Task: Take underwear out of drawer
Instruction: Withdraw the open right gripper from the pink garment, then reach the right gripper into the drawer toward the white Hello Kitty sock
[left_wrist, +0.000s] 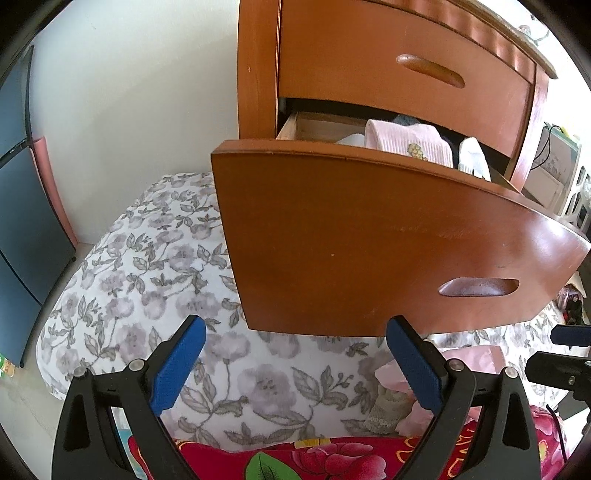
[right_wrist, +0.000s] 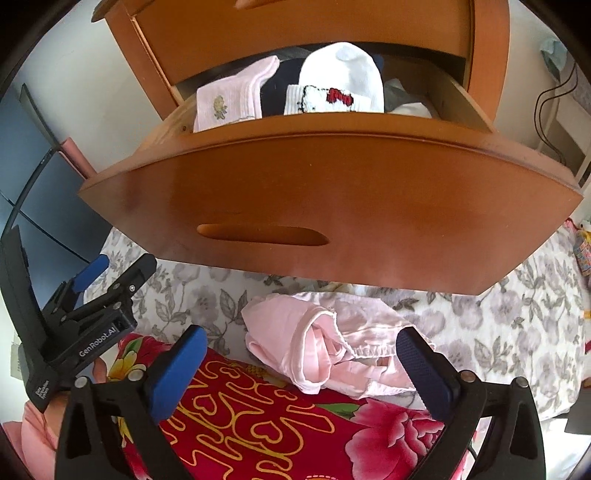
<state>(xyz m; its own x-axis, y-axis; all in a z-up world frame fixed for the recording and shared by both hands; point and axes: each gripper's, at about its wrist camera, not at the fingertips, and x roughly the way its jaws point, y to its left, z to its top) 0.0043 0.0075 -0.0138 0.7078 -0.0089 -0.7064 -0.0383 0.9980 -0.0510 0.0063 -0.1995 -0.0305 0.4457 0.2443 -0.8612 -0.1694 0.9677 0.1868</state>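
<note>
Floral bed (left_wrist: 140, 280) below the open drawer (right_wrist: 332, 206); pink underwear (right_wrist: 332, 343) lies lower centre between our right gripper (right_wrist: 301, 363) jaws, apart, empty. Left gripper (left_wrist: 295, 363) also apart. Risk: snagging the quilt (right_wrist: 258, 417).

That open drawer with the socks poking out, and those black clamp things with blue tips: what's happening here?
A person is working with two hand-held grippers, tasked with taking underwear out of the drawer. The drawer stands pulled out, with a pink sock and a white sock in it. A pink garment lies crumpled on the floral bedspread below. The left gripper and the right gripper are both open and empty.
</note>
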